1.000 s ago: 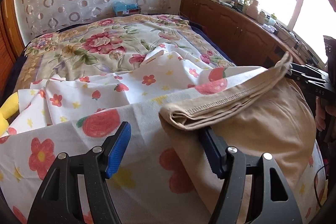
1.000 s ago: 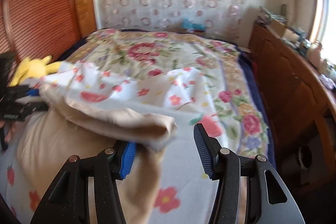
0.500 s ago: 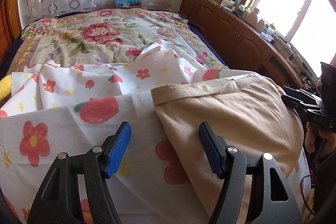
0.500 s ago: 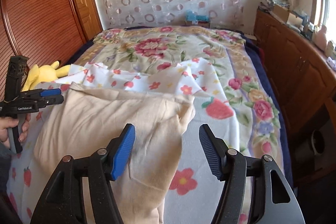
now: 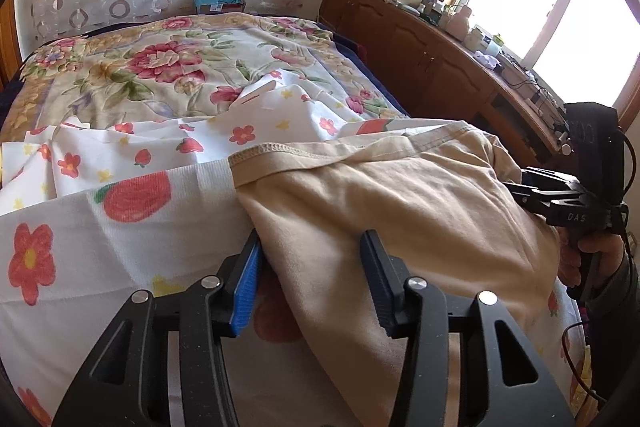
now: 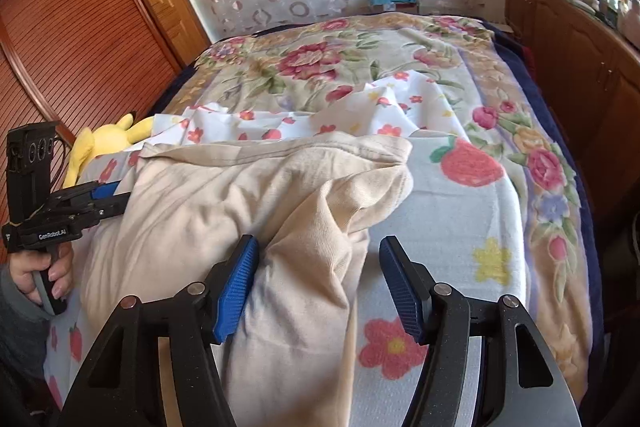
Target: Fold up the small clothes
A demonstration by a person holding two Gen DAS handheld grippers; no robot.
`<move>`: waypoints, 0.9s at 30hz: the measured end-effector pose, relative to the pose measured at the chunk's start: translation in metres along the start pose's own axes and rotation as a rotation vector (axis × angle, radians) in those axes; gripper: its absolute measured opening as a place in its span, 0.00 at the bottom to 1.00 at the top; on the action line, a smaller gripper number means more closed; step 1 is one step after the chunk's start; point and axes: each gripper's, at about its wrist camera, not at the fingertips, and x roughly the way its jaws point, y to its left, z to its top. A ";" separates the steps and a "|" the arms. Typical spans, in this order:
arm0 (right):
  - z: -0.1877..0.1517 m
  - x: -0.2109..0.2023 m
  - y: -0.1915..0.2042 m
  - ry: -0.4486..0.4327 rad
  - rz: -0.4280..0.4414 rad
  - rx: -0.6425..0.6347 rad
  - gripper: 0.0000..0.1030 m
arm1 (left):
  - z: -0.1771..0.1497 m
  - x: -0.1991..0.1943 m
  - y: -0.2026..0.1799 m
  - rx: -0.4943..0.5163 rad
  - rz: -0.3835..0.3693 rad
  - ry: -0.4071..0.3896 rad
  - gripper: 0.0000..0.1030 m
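Left wrist view puts us over a beige cotton knit garment (image 5: 400,211) lying rumpled on a white fleece blanket printed with red flowers and strawberries (image 5: 100,235), which covers the near end of a bed under a cream floral bedspread (image 5: 168,67). Our left gripper (image 5: 310,279) has just been closing and now straddles the garment's near left edge; cloth sits between the blue pads (image 5: 246,291), though we cannot tell whether they press it yet. In the right wrist view our right gripper (image 6: 318,279) stands spread around a bunched ridge of the same garment (image 6: 240,195), its right finger clear of the cloth. We judge the step to be taking hold of the near edge at both sides for a fold, which is not yet made. Next we would need both pinches secure, then a matched lift and carry toward the stitched hem at the far side, keeping the layers even. Readable writing: "GenRobot.AI" on the left tool's body in the right view, "DAS" on the right tool in the left view.
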 end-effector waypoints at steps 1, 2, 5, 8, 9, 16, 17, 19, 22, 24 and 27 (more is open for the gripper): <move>0.001 0.002 0.001 0.008 0.008 -0.016 0.52 | 0.000 0.000 -0.001 -0.002 -0.008 0.000 0.48; 0.001 0.006 0.003 0.018 0.030 -0.028 0.42 | -0.001 -0.001 -0.001 -0.006 -0.012 -0.001 0.46; 0.003 0.012 0.006 0.033 0.066 -0.068 0.26 | 0.000 0.001 0.002 -0.034 -0.035 0.005 0.33; 0.004 0.010 0.005 0.010 0.056 -0.097 0.19 | 0.001 0.002 0.007 -0.061 -0.061 0.017 0.16; 0.004 0.008 0.008 -0.008 0.045 -0.111 0.18 | 0.001 0.000 0.008 -0.065 -0.069 0.013 0.13; 0.004 -0.025 0.036 -0.136 0.006 -0.166 0.16 | -0.005 -0.062 -0.003 -0.030 -0.065 -0.138 0.08; 0.003 -0.031 0.042 -0.152 -0.001 -0.180 0.16 | -0.007 -0.075 -0.003 -0.025 -0.071 -0.159 0.08; 0.005 -0.041 0.057 -0.183 0.002 -0.214 0.16 | -0.012 -0.100 -0.002 -0.013 -0.052 -0.205 0.08; 0.007 -0.052 0.085 -0.224 0.017 -0.271 0.15 | -0.021 -0.134 0.009 -0.019 -0.031 -0.267 0.08; 0.006 -0.058 0.102 -0.247 0.037 -0.310 0.15 | -0.031 -0.158 0.023 -0.042 -0.011 -0.309 0.08; 0.007 -0.056 0.129 -0.259 0.077 -0.369 0.15 | -0.047 -0.190 0.044 -0.078 0.024 -0.367 0.08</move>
